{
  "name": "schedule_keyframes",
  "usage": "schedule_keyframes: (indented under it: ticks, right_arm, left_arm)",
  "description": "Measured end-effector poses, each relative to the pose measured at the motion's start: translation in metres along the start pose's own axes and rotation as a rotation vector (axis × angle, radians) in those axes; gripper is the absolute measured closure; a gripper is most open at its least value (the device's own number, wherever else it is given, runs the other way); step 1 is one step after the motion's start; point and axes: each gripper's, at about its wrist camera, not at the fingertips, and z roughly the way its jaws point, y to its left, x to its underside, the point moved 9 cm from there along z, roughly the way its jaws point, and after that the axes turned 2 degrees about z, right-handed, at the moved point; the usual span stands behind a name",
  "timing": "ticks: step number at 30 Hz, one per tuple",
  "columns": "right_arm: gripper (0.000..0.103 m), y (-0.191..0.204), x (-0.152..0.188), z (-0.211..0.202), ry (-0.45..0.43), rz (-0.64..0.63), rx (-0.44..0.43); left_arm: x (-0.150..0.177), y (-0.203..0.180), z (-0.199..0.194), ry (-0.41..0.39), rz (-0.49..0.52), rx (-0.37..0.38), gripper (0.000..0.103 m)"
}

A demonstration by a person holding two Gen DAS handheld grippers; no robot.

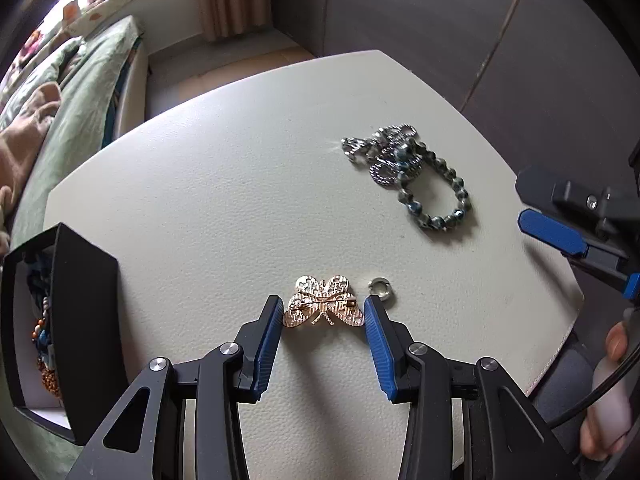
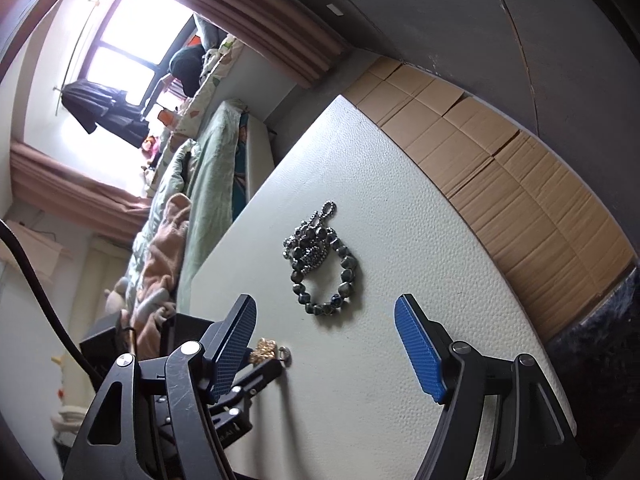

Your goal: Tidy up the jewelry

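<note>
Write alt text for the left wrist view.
The left gripper, open, straddles a gold butterfly brooch lying pin-side up on a white table. A small silver ring lies beside it, a beaded bracelet pile farther off, a black jewelry box left.

Both hand-held grippers, left (image 1: 324, 312) and right (image 2: 325, 322), are black frames with ribbed blue pads, silver screws, black cable.

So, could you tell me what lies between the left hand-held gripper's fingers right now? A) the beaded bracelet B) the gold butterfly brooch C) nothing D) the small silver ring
B: the gold butterfly brooch sits between the left hand-held gripper's open fingers; the small silver ring lies just outside.
</note>
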Motion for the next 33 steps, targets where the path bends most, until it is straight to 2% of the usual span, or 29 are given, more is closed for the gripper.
schedule_keyframes:
  ticks: [7,14,20,22,24,26,29,33]
  right_arm:
    - [0.031,0.013,0.003,0.008,-0.023,-0.114,0.077]
    - [0.054,0.009,-0.003,0.024,-0.05,-0.175,0.231]
    - [0.059,0.009,-0.006,0.032,-0.086,-0.242,0.375]
    - [0.067,0.01,-0.006,0.033,-0.111,-0.28,0.448]
    - [0.082,0.009,-0.007,0.034,-0.133,-0.342,0.557]
    - [0.088,0.01,-0.006,0.034,-0.141,-0.404,0.644]
    - [0.091,0.013,-0.004,0.032,-0.129,-0.404,0.629]
    - [0.092,0.02,-0.004,0.018,-0.133,-0.345,0.515]
  left_arm:
    - [-0.004,0.017,-0.019,-0.038,-0.035,-0.002,0.06]
    - [-0.011,0.031,-0.039,-0.078,-0.058,0.012,0.06]
    - [-0.011,0.05,-0.062,-0.12,-0.078,0.027,0.06]
    - [-0.01,0.058,-0.072,-0.136,-0.089,0.03,0.06]
    - [-0.009,0.068,-0.081,-0.152,-0.099,0.031,0.06]
    - [-0.008,0.078,-0.09,-0.166,-0.11,0.025,0.06]
    - [-0.007,0.095,-0.103,-0.188,-0.128,0.021,0.06]
    - [-0.004,0.113,-0.114,-0.212,-0.154,0.021,0.06]
